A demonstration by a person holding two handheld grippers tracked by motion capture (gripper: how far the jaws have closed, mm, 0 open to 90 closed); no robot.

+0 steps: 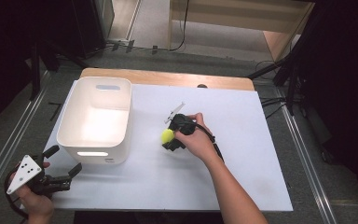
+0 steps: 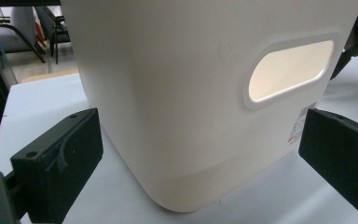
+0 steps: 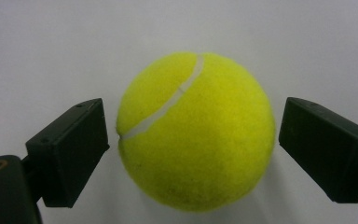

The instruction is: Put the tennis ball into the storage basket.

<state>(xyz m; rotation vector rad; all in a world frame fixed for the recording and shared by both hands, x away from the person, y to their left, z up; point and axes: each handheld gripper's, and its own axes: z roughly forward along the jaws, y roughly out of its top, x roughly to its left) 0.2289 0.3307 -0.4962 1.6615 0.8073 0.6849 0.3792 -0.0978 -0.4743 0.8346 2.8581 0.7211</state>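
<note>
A yellow tennis ball [image 1: 167,136] [image 3: 196,130] rests on the white table top [image 1: 242,140] near its middle. My right gripper [image 1: 170,138] [image 3: 193,144] points down over it, open, with a jaw on either side of the ball and a small gap to each. A white plastic bin [image 1: 95,120] [image 2: 200,93] with handle cut-outs stands to the left of the ball. My left gripper [image 1: 65,163] [image 2: 200,154] is held open near the table's front left corner, facing the bin's near wall, with nothing between its jaws.
The table's wooden back edge [image 1: 168,78] shows beyond the white sheet. Metal rails [image 1: 9,140] run along both sides of the table, and cables [image 1: 272,100] lie on the floor at the right.
</note>
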